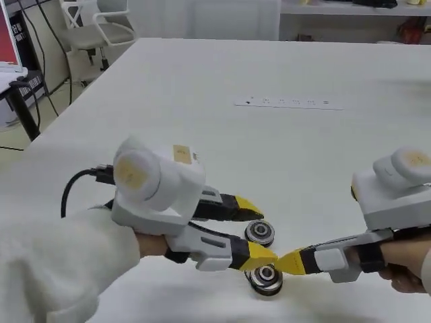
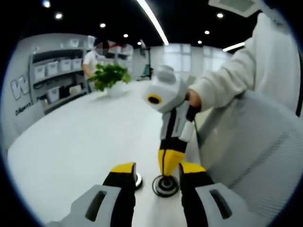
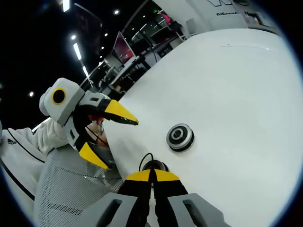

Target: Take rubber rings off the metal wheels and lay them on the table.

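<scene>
Two metal wheels with black rubber rings lie on the white table (image 1: 202,101): a far wheel (image 1: 259,232) and a near wheel (image 1: 267,278). My right gripper (image 1: 291,261) comes in from the right. In the right gripper view it (image 3: 151,176) is shut on the near wheel's rubber ring (image 3: 144,161), a thin black loop standing off that wheel (image 3: 155,166). My left gripper (image 1: 254,231) is open just over the wheels and holds nothing. In the left gripper view the near wheel (image 2: 165,185) sits between its jaws (image 2: 157,169), and the far wheel (image 2: 138,180) is half hidden.
A flush socket strip (image 1: 288,103) is set in the table's middle. A chair (image 1: 94,27) and a dark stand (image 1: 20,94) sit past the left edge, shelves at the back. Bare tabletop stretches beyond the wheels.
</scene>
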`<state>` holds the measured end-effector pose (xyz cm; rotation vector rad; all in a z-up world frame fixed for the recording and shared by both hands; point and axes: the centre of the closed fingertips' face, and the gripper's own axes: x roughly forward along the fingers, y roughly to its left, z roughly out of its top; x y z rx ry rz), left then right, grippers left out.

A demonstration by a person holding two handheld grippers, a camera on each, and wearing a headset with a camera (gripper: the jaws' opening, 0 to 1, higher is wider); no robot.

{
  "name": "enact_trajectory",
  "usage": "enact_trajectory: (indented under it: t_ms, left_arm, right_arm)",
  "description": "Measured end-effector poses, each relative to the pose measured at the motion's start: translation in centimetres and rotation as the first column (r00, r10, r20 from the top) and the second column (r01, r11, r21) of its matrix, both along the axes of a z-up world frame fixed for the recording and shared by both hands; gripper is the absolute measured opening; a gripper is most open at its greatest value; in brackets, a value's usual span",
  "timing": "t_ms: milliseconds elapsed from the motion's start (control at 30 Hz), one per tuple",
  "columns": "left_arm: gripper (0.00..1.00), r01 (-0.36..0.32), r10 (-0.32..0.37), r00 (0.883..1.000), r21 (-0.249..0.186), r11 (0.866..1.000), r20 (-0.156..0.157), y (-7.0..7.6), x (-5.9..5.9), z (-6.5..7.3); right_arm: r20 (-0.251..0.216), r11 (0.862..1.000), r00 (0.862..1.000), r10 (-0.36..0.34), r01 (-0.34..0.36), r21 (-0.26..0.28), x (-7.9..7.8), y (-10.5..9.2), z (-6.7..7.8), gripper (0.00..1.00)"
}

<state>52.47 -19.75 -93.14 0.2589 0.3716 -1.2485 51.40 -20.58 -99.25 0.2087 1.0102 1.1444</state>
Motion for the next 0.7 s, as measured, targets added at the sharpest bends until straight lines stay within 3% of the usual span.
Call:
enact_trajectory:
  t_ms: [33,100,133,300,533,700]
  left_arm:
    - [0.44,-0.005,0.004,0.999,-0.021,1.000,-0.033,0.1,-0.3,0.2]
    - [0.47,-0.014,0.014,1.000,-0.030,0.999,-0.010,0.6,-0.1,0.9]
    - [0.47,-0.024,0.025,1.000,-0.030,0.999,0.016,0.9,0.1,1.3]
    - [0.51,-0.055,0.057,0.997,-0.040,0.998,0.047,1.9,0.2,2.5]
    - [0.56,-0.117,0.120,0.992,-0.066,0.991,0.046,3.9,-0.4,3.2]
    - [0.73,-0.146,0.150,0.988,-0.094,0.985,0.032,5.1,-1.2,3.0]
  right_arm:
    - [0.004,1.000,1.000,0.000,0.000,0.005,0.0,0.0,0.2,0.00]
    - [0.006,1.000,1.000,-0.001,0.001,0.008,0.1,0.1,0.2,0.00]
    - [0.009,1.000,1.000,0.000,0.000,0.009,0.2,0.1,0.3,0.00]
    - [0.015,1.000,1.000,-0.005,0.005,0.020,0.4,0.2,0.6,0.00]
    - [0.033,0.999,0.999,-0.012,0.010,0.046,0.7,0.7,1.5,0.00]
    - [0.052,0.997,0.999,-0.016,0.013,0.071,0.7,1.2,2.3,0.00]
